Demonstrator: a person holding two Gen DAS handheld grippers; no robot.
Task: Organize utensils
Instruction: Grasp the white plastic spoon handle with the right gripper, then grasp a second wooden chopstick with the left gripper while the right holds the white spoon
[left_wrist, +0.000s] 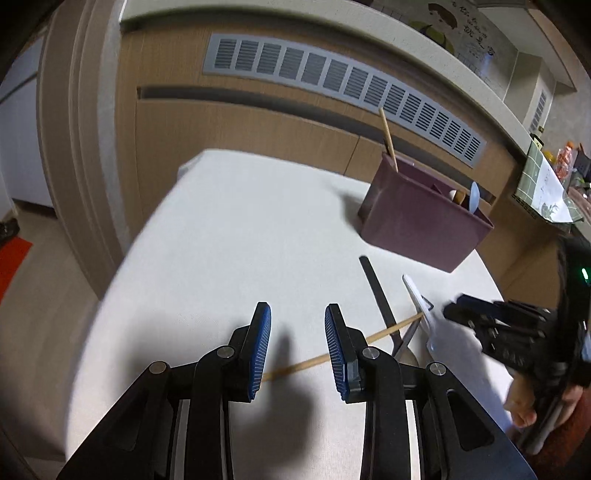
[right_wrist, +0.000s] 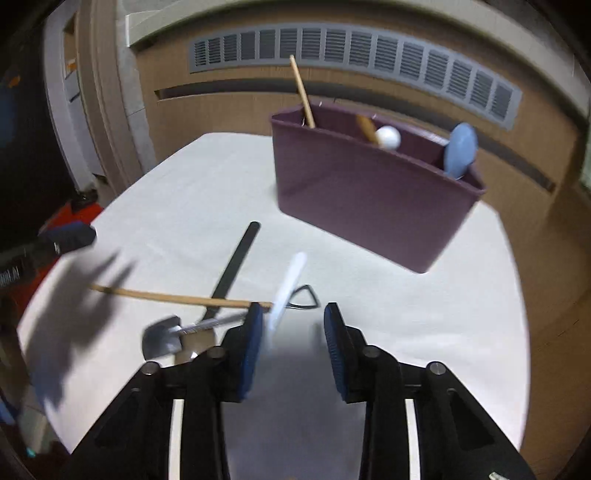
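Observation:
A purple utensil holder (left_wrist: 424, 218) (right_wrist: 373, 192) stands on the white table (left_wrist: 229, 236) (right_wrist: 177, 206). It holds an upright chopstick (right_wrist: 302, 92), a wooden-handled utensil (right_wrist: 384, 134) and a blue spoon (right_wrist: 460, 149). A loose chopstick (left_wrist: 321, 357) (right_wrist: 177, 297), a black-handled utensil (left_wrist: 376, 291) (right_wrist: 236, 258), a metal spoon (right_wrist: 164, 338) and a white utensil (left_wrist: 424, 314) (right_wrist: 288, 284) lie in a crossed pile. My left gripper (left_wrist: 297, 347) is open above the chopstick. My right gripper (right_wrist: 293, 343) (left_wrist: 491, 325) is open by the white utensil.
A wooden cabinet wall with a grey vent grille (left_wrist: 343, 85) (right_wrist: 354, 55) stands behind the table. A cluttered counter (left_wrist: 546, 184) is at the far right. The floor with a red object (left_wrist: 11, 258) lies left of the table edge.

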